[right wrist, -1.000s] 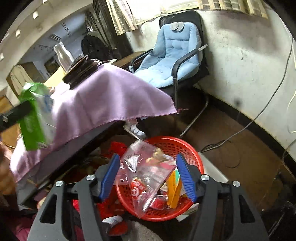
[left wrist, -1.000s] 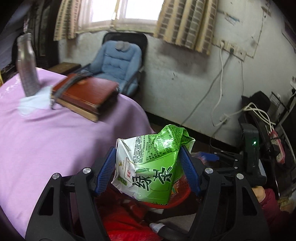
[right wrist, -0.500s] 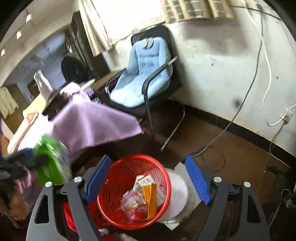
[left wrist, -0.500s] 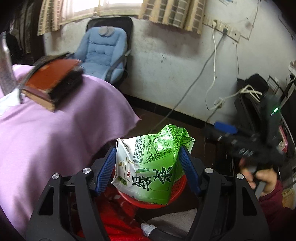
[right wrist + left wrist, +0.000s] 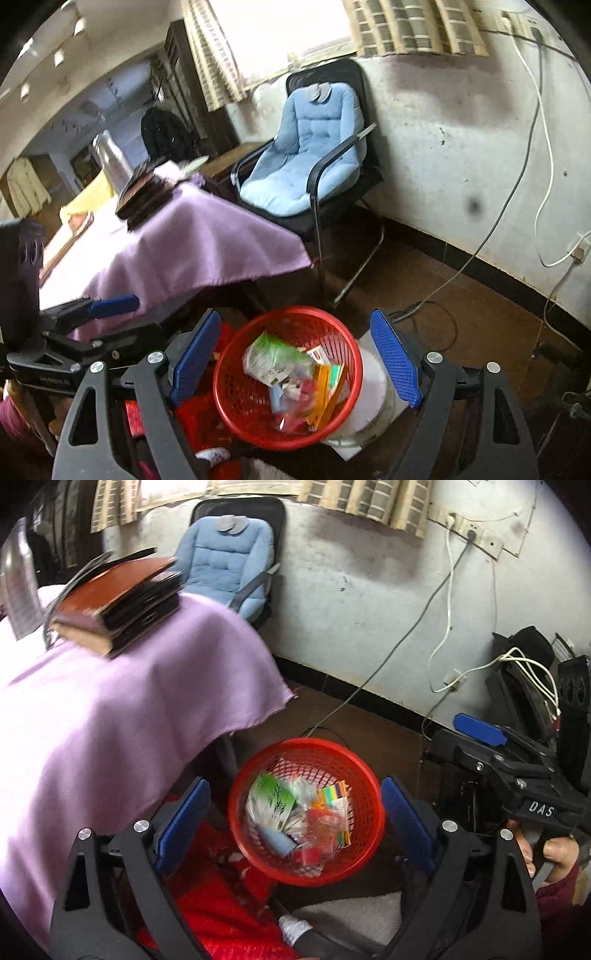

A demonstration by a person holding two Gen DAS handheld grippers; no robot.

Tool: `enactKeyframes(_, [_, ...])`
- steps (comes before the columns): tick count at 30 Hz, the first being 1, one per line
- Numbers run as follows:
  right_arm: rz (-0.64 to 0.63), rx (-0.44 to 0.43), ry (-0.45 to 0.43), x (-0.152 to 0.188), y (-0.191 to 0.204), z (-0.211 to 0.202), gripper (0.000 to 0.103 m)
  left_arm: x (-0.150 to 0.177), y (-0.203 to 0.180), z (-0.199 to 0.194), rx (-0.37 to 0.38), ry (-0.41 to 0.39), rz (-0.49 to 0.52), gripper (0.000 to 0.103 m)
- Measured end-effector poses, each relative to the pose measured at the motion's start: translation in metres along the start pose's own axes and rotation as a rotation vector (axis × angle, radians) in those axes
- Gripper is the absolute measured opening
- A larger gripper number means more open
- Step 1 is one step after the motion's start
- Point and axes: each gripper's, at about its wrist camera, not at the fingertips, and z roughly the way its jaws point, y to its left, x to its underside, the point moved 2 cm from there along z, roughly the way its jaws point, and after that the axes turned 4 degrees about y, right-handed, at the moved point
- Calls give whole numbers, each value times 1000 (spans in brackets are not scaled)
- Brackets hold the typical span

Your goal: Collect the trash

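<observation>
Left wrist view: left tongs (image 5: 295, 827) opening, nothing between them, above red basket (image 5: 365, 786) on the floor holding green tea carton (image 5: 271, 801) and wrappers, "DAS" on right tongs (image 5: 480, 731); right wrist view: right tongs (image 5: 295, 360) wide, empty, basket beside purple-clothed desk (image 5: 177, 251) corner.

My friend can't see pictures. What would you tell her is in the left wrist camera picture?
A red basket on the floor holds trash, with a green and white packet on top. The left gripper, jaws opening and empty, hangs above it. To the left, books lie on a purple tablecloth.
</observation>
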Motion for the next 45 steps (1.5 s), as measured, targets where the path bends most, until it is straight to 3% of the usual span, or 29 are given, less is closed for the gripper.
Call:
enactKeyframes(11, [-151, 43, 161, -4, 29, -24, 88, 32, 0, -20, -58, 17, -3, 94])
enactKeyframes(22, [-264, 36, 319, 6, 33, -7, 88, 47, -16, -18, -148, 55, 39, 94])
enactKeyframes(27, [-280, 25, 344, 12, 28, 2, 91, 55, -17, -11, -183, 84, 58, 94])
enactKeyframes(37, [-307, 28, 379, 23, 27, 20, 92, 57, -14, -1, -178, 108, 48, 94])
enactKeyframes(45, [-324, 38, 359, 19, 29, 16, 92, 57, -15, -3, -180, 93, 55, 94])
